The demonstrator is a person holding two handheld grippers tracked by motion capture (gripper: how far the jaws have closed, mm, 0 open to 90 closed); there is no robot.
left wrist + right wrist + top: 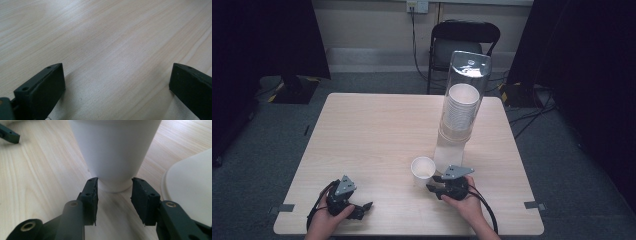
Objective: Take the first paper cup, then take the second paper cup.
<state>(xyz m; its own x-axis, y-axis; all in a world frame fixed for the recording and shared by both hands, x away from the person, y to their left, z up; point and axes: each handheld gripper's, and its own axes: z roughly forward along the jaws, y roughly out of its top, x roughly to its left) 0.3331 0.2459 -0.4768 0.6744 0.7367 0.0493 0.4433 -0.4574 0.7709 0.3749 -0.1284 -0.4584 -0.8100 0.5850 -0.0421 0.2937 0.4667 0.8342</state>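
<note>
We see a white paper cup (423, 170) standing upright on the wooden table (377, 130), just beside the base of the clear cup dispenser (460, 107). The right gripper (114, 192) has its jaws partly open at either side of the cup's foot, barely touching it. The left gripper (117, 87), well left of the dispenser, is spread wide over bare table, holding nothing.
</note>
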